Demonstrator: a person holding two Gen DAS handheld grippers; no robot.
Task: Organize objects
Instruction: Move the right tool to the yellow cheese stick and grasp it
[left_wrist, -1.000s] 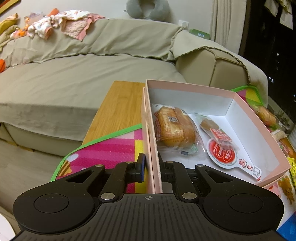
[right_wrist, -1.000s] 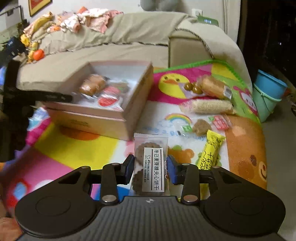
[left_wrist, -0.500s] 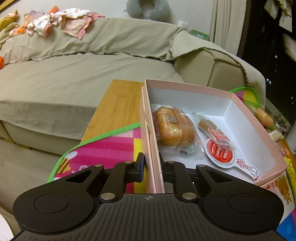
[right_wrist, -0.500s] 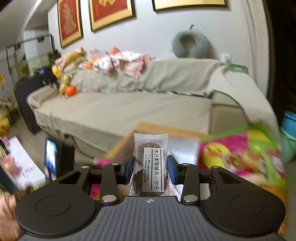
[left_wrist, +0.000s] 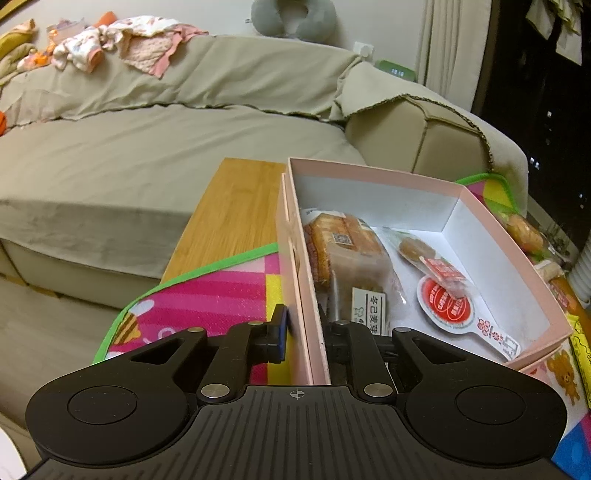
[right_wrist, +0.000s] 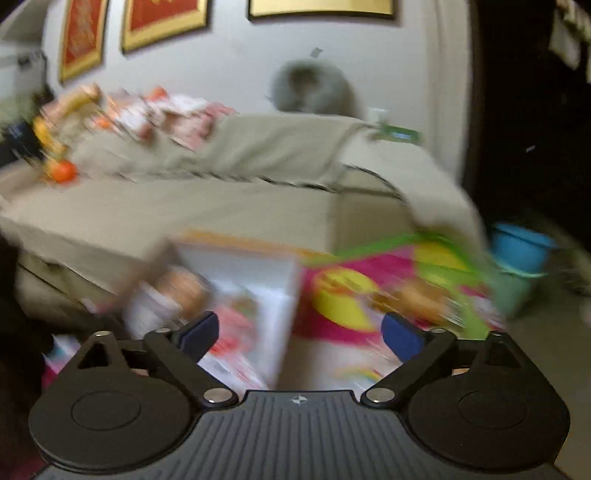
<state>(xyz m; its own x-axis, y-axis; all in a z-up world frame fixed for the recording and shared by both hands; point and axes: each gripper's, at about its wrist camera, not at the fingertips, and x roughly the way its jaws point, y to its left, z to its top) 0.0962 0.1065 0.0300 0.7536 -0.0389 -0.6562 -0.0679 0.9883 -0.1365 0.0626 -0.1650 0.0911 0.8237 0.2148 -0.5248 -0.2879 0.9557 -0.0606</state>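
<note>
Open pink box (left_wrist: 491, 221) on mat, holding wrapped biscuit packet (left_wrist: 369, 310), bread (left_wrist: 343, 243)

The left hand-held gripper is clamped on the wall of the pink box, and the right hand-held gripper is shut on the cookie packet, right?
Not quite. The right wrist view shows the right hand-held gripper open and empty. The left hand-held gripper is indeed clamped on the pink box wall.

Beige sofa (left_wrist: 155, 155), grey neck pillow (left_wrist: 293, 16), blue bucket (right_wrist: 521, 245), framed pictures (right_wrist: 162, 18)

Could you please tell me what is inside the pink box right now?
The pink box holds a wrapped bread loaf, a labelled biscuit packet, a small brown snack and a red-lidded cup. Anything beneath them is hidden.
</note>
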